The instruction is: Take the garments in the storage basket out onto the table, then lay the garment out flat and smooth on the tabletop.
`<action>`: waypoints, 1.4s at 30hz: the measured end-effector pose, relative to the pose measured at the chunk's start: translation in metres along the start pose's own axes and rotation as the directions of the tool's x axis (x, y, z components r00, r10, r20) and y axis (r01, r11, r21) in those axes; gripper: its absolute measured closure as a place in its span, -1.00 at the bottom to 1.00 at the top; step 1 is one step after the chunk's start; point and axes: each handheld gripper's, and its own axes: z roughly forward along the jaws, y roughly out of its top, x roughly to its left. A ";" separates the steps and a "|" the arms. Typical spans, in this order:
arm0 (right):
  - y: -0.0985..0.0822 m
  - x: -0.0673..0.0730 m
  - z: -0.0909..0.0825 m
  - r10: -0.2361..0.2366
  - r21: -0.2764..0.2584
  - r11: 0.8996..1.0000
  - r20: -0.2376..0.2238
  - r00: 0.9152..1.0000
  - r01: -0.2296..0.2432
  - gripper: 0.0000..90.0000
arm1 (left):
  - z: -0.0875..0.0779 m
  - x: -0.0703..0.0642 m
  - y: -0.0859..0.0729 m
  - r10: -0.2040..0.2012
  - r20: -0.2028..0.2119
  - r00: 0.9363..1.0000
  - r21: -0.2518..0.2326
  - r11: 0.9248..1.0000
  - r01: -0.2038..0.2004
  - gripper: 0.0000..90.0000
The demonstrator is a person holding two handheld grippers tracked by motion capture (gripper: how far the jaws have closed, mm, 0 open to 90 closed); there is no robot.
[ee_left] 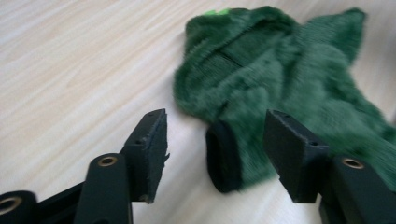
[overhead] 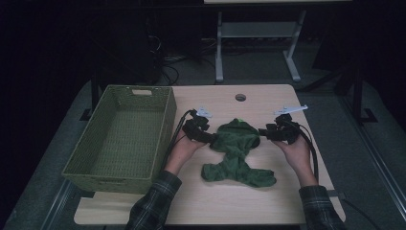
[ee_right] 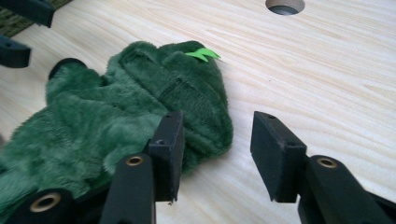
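two hand-held claws are hovering at either side of a fuzzy green plush garment (overhead: pixel 238 151) lying on a pale wood-grain table (overhead: pixel 268 201).

the left claw (ee_left: pixel 212 140) is standing open, gripping nothing, a black cuff (ee_left: pixel 224 156) between its jaws. the right claw (ee_right: pixel 217 149) is gaping over bare wood, plush beside its left jaw. the high view is adding a woven green basket (overhead: pixel 122 139) beyond the left claw; the right gripper view is showing a bright green tag (ee_right: pixel 203 53).

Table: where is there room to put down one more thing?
The table is bare along the near edge, below the green garment, and at the far edge around the round hole. The basket stands empty. It is crowded mid-table, where both grippers flank the garment.
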 end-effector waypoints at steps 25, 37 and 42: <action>-0.022 0.036 -0.032 -0.037 -0.049 0.998 -0.072 0.997 0.033 0.15 | -0.045 -0.068 -0.075 0.069 -0.013 0.998 -0.008 0.998 -0.069 -0.72; -0.027 0.060 -0.027 -0.080 -0.040 0.996 -0.121 0.989 0.076 0.15 | -0.052 -0.087 -0.119 0.076 0.011 0.997 0.024 0.997 -0.076 -0.72; -0.029 0.072 -0.026 -0.104 -0.034 0.994 -0.146 0.984 0.100 0.14 | -0.056 -0.096 -0.131 0.089 0.004 0.996 0.010 0.996 -0.089 -0.72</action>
